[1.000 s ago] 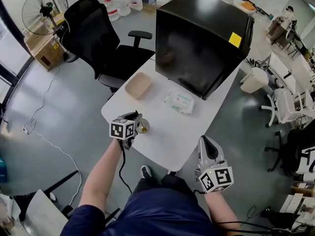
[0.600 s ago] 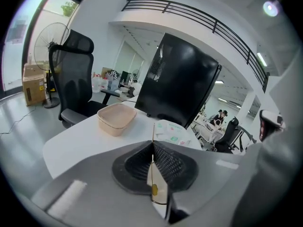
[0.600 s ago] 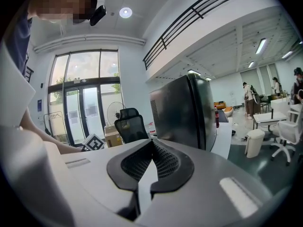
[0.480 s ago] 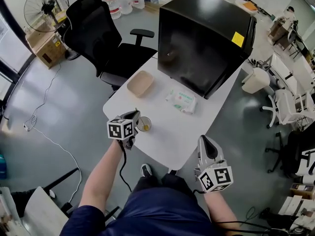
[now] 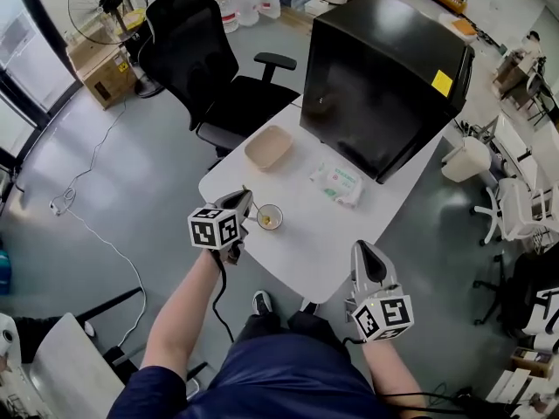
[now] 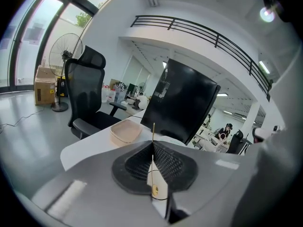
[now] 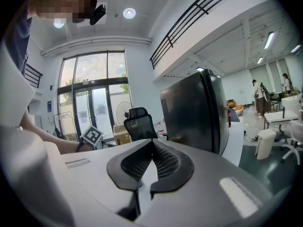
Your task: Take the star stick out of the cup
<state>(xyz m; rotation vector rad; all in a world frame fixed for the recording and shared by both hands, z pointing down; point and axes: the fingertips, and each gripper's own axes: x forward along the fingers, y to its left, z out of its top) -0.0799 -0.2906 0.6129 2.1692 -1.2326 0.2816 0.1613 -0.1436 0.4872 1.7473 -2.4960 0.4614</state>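
A small clear cup [image 5: 270, 217] stands near the left front edge of the white table [image 5: 323, 238], with the yellow star end showing inside it. My left gripper [image 5: 244, 202] is just left of the cup. In the left gripper view its jaws [image 6: 152, 144] are shut on the thin gold star stick [image 6: 152, 130], which pokes up past the tips and runs down between the pads to a gold piece low in the gap. My right gripper [image 5: 366, 253] hangs at the table's front right edge, shut and empty [image 7: 151, 141].
A tan bowl [image 5: 268, 147] and a pack of wipes [image 5: 338, 182] lie farther back on the table. A large black box [image 5: 384, 72] fills the table's far end. A black office chair [image 5: 210, 68] stands at the left, a fan [image 5: 113, 3] behind it.
The head view has shifted, so the table sits more to the right. The cup now shows a little farther right of the left gripper. The right gripper has not moved.
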